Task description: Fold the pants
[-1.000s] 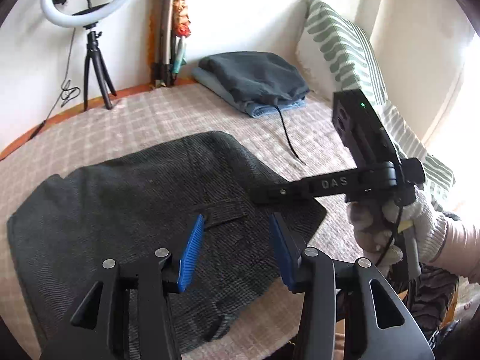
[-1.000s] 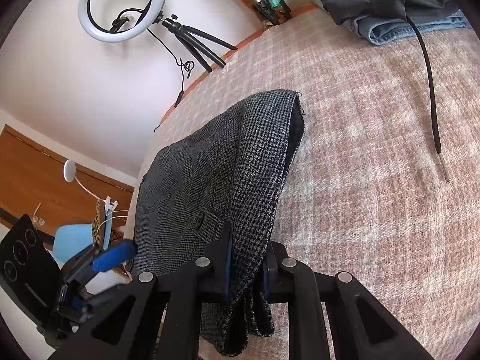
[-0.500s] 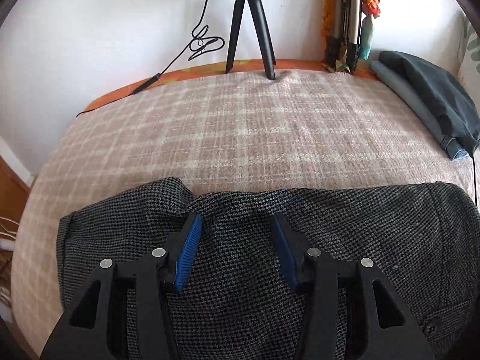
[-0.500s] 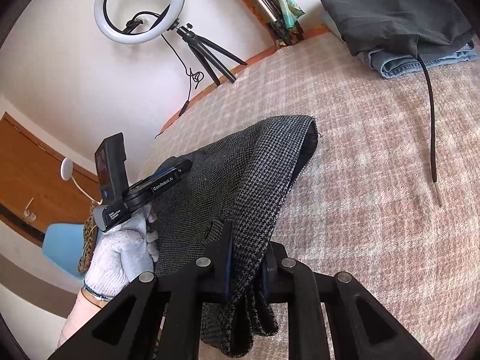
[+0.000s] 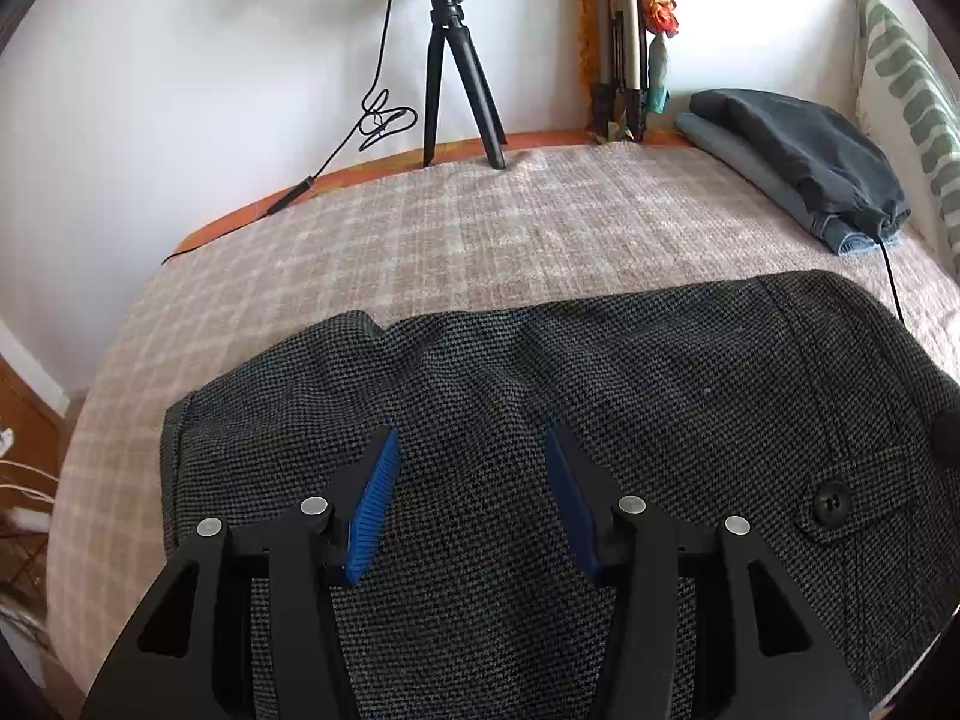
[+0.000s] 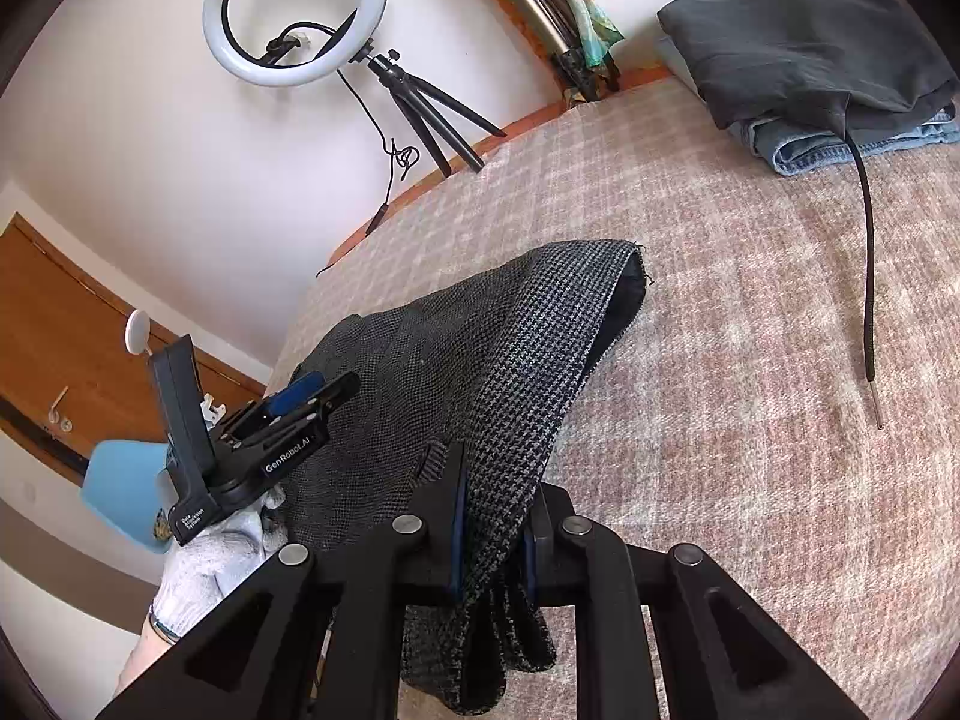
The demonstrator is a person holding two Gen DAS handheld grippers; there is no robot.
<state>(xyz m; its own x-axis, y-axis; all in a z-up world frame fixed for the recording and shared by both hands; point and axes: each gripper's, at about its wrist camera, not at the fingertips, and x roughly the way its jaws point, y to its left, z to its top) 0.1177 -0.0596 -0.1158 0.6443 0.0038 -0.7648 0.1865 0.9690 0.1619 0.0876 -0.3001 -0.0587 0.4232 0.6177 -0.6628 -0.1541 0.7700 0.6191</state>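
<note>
The pants (image 5: 600,420) lie across the lower half of the left wrist view, spread on the bed (image 5: 480,228). The right gripper (image 6: 489,540) is clamped on a lifted fold of them at lower centre of its view. The left gripper (image 5: 468,504) hovers over the cloth, its fingers (image 5: 375,504) apart and gripping nothing.

Risks:
- The thick fold may slip from the right fingers (image 6: 457,534) if pulled hard.
- The left fingers may pinch only the top layer, dragging the fold crooked.

Not visible: the near hem, layer count, and left fingertip contact.
</note>
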